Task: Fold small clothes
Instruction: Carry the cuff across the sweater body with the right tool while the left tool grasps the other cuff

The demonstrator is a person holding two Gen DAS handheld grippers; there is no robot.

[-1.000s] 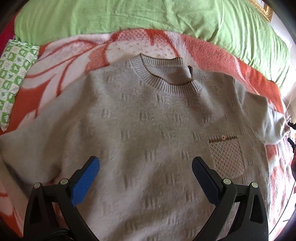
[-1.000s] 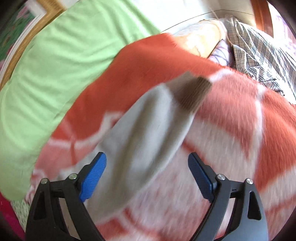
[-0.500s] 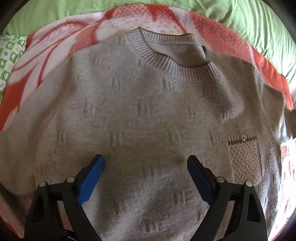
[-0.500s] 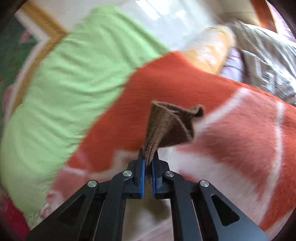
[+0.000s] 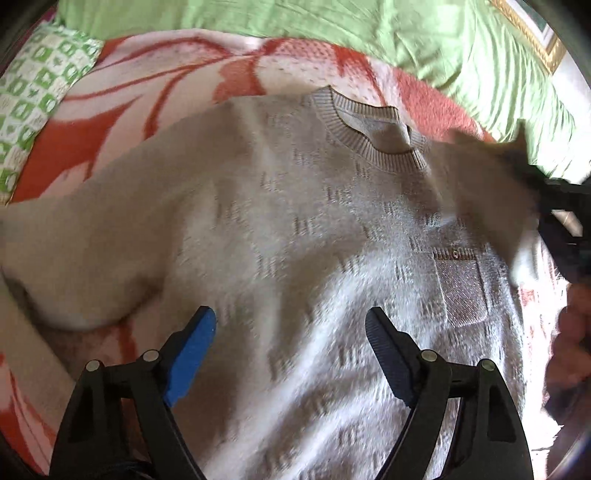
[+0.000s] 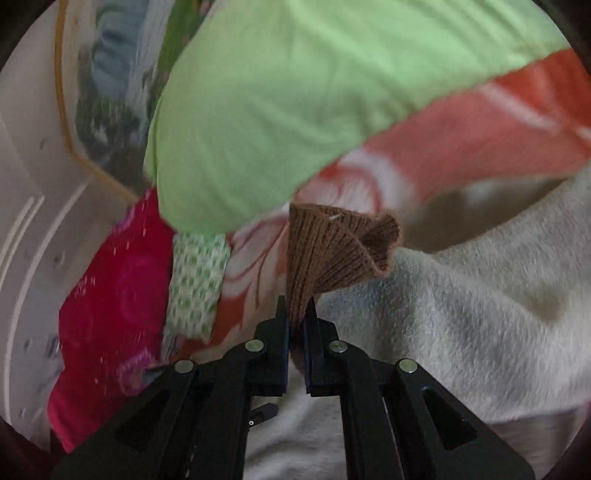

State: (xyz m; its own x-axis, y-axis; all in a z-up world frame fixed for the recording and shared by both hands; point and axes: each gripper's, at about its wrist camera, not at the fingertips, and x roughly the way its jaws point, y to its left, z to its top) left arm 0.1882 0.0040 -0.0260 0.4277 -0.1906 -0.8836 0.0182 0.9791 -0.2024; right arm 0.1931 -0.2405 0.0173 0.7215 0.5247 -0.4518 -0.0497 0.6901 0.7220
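A small grey knit sweater (image 5: 295, 229) lies front up on an orange and white blanket (image 5: 155, 92), with a ribbed collar (image 5: 369, 136) at the far side and a patterned chest pocket (image 5: 461, 288) at the right. My left gripper (image 5: 290, 347) is open and empty, just above the sweater's lower body. My right gripper (image 6: 296, 314) is shut on the sweater's brown ribbed sleeve cuff (image 6: 332, 251) and holds it lifted over the grey body (image 6: 461, 314). In the left wrist view the raised sleeve (image 5: 491, 184) and the right gripper's black body show at the right edge.
A green pillow (image 5: 332, 33) lies along the far side of the bed. A green and white patterned cloth (image 5: 33, 103) is at the far left. A pink cloth (image 6: 110, 306) and a framed picture (image 6: 107, 85) appear in the right wrist view.
My right gripper closed on the sleeve cuff, lifted it and swung it over the sweater's body. My left gripper drifted over the sweater and stayed open.
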